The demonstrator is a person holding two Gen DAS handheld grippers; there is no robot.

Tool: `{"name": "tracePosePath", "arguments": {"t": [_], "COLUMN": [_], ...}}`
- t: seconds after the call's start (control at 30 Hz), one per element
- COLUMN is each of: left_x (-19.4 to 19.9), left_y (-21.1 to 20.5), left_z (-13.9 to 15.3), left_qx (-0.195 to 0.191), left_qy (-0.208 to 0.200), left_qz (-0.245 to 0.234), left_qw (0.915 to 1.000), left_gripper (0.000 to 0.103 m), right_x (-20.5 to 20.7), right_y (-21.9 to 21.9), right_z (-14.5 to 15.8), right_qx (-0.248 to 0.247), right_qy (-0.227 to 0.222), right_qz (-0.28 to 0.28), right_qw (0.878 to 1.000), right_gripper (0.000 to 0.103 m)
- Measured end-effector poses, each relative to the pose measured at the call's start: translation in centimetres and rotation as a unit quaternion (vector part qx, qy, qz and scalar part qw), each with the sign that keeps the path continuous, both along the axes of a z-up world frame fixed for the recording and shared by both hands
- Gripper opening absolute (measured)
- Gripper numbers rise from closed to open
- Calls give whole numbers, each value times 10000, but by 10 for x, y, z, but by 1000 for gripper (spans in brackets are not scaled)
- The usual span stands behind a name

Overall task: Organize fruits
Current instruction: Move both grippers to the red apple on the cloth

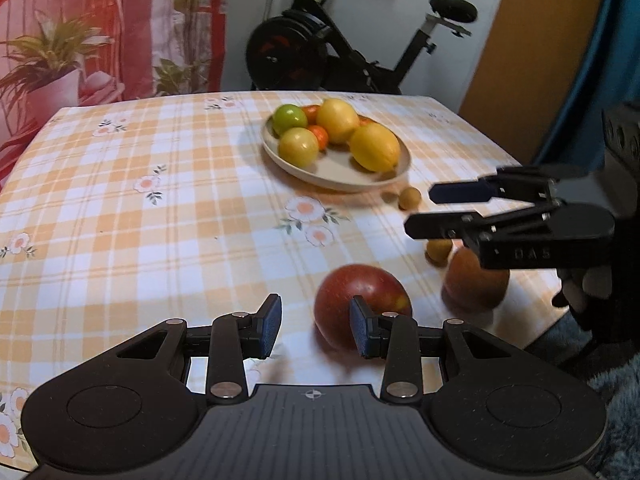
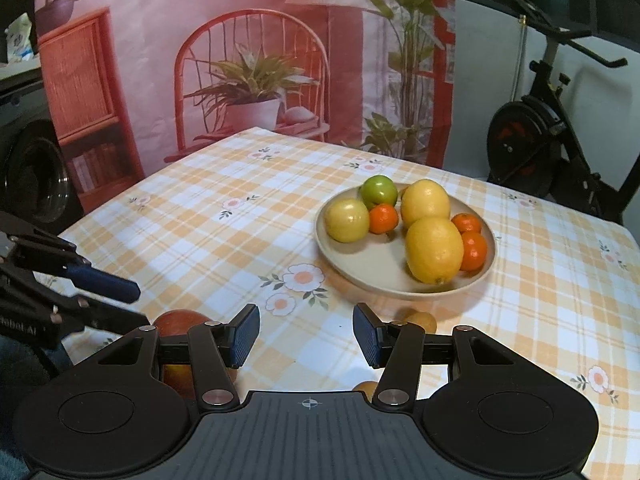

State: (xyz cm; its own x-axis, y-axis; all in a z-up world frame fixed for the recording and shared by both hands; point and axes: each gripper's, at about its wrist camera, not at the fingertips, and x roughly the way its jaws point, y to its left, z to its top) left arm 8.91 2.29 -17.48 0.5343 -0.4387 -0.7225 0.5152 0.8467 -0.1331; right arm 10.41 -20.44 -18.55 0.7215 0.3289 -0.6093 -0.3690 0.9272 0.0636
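Observation:
A beige plate [image 1: 336,170] [image 2: 360,258] holds two lemons [image 2: 434,250], a yellow apple [image 2: 346,220], a green apple [image 2: 378,191] and tangerines [image 2: 472,250]. A red apple [image 1: 360,292] lies on the cloth just beyond my left gripper [image 1: 316,328], which is open with nothing between its fingers. A second reddish apple [image 1: 476,284] sits under my right gripper [image 1: 420,210]. Two small yellow-brown fruits [image 1: 410,199] [image 1: 438,249] lie near it. In the right wrist view my right gripper [image 2: 306,336] is open and empty, with a small fruit [image 2: 420,320] behind its right finger.
The table wears an orange-checked flowered cloth [image 1: 140,208]. An exercise bike [image 1: 320,48] stands behind the far edge and a printed backdrop [image 2: 248,60] hangs beyond the table. My left gripper [image 2: 142,306] comes in from the left in the right wrist view.

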Motion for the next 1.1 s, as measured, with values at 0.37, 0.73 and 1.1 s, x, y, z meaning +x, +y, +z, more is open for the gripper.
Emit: {"name": "tracePosePath", "arguments": {"t": [0.37, 0.73, 1.1], "left_x": [0, 21, 39], "left_y": [-9, -22, -28], "left_z": [-2, 0, -4], "left_qx": [-20, -135, -324], "left_qy": [-6, 74, 332], "left_qz": [-123, -17, 192], "left_qw": [9999, 9999, 9987], "left_gripper": [41, 47, 49], "right_x": [-1, -1, -3], "right_y": [-2, -3, -6], "right_z": [-2, -6, -5], "right_qx": [21, -35, -78], "right_qy": [55, 82, 47], "right_qz": [9, -17, -34], "right_qw": [10000, 10000, 10000], "right_gripper": [49, 49, 49]}}
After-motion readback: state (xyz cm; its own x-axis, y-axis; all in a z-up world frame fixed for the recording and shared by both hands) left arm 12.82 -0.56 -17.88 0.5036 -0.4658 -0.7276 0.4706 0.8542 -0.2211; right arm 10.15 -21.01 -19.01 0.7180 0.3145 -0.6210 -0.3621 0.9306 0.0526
